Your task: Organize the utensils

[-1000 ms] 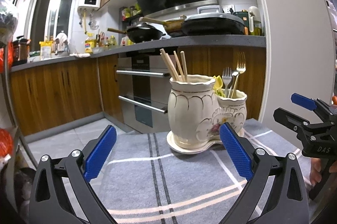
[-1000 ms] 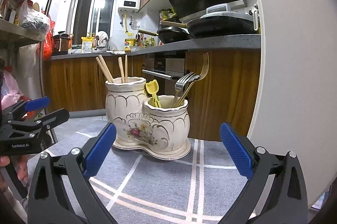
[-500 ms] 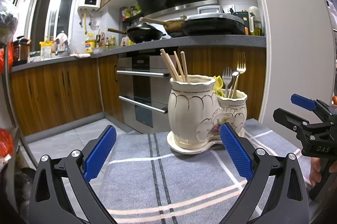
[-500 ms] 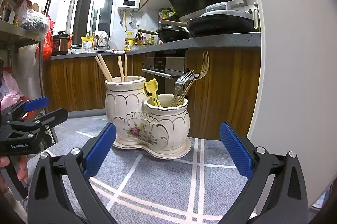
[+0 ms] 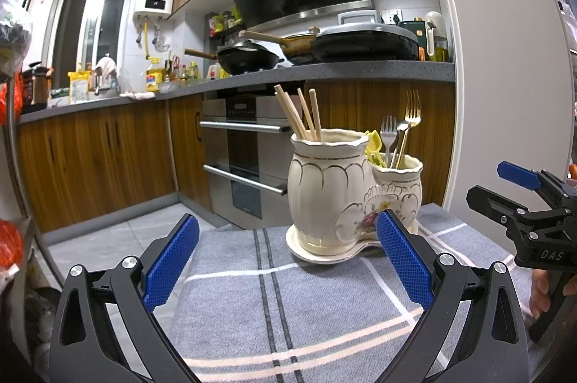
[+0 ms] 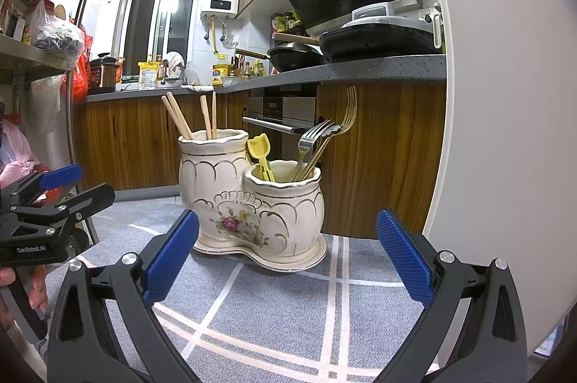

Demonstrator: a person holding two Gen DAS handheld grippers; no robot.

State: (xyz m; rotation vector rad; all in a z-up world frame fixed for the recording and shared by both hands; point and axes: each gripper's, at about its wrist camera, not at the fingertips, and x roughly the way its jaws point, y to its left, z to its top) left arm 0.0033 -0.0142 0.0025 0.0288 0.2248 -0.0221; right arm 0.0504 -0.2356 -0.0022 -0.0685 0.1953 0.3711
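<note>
— Looking along your left gripper (image 5: 286,260), what do you have in front of you?

— You have both blue pads spread wide with nothing between them, hovering over the grey cloth (image 5: 306,311) with its pale stripes. The ceramic utensil holder (image 5: 335,195) stands on that cloth just beyond your right-hand pad, on its own cream base.

— And your right gripper (image 6: 286,260)?

— You hold it just as wide, also empty. From that side the holder (image 6: 252,199) sits between your two pads but farther off, not touching either.

— Where are the utensils?

— You can see the wooden chopsticks (image 6: 207,118) standing in the taller cup, leaning a little. The shorter cup carries the metal forks (image 6: 324,137), tilted toward the white wall, and a yellow plastic utensil (image 6: 260,155) beside them.

— Can you see one tool from the other?

— Yes. Your right tool shows at the right edge of the left view (image 5: 530,202), and your left tool at the left edge of the right view (image 6: 47,202), each with fingers of a hand (image 6: 36,289) on its grip. Both stay well apart from the holder.
</note>
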